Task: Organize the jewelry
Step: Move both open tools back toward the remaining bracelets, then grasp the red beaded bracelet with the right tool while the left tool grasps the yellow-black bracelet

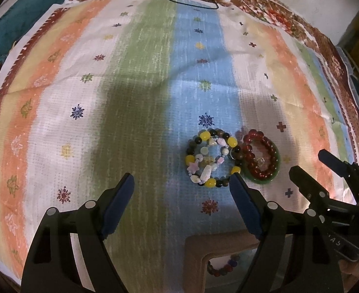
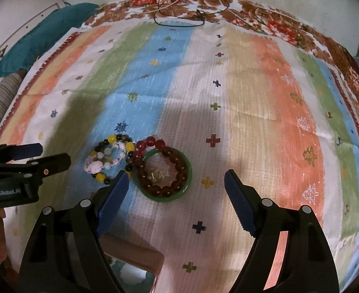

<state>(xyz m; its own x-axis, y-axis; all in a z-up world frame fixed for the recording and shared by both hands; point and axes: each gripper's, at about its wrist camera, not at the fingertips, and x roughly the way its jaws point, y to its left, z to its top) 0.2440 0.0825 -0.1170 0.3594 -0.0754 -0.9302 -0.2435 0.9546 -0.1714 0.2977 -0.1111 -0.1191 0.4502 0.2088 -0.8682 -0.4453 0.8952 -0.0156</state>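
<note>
A pile of bracelets lies on the striped cloth (image 1: 155, 73). A yellow-and-dark beaded bracelet (image 1: 205, 135) rings a pastel bead bracelet (image 1: 203, 168). Beside it a red bead bracelet (image 1: 262, 151) rests on a green bangle (image 1: 276, 168). In the right wrist view the red bracelet (image 2: 179, 168) lies in the green bangle (image 2: 188, 178), with a small ring (image 2: 156, 175) inside, next to the yellow one (image 2: 112, 139). My left gripper (image 1: 181, 183) is open and empty, just short of the pile. My right gripper (image 2: 175, 179) is open and empty over the green bangle.
A tan jewelry box (image 1: 218, 241) with beads inside sits at the near edge, also in the right wrist view (image 2: 135, 251). A black cord (image 1: 191, 0) lies at the far edge on a floral cloth (image 2: 277, 26). A teal cloth (image 2: 45, 34) lies far left.
</note>
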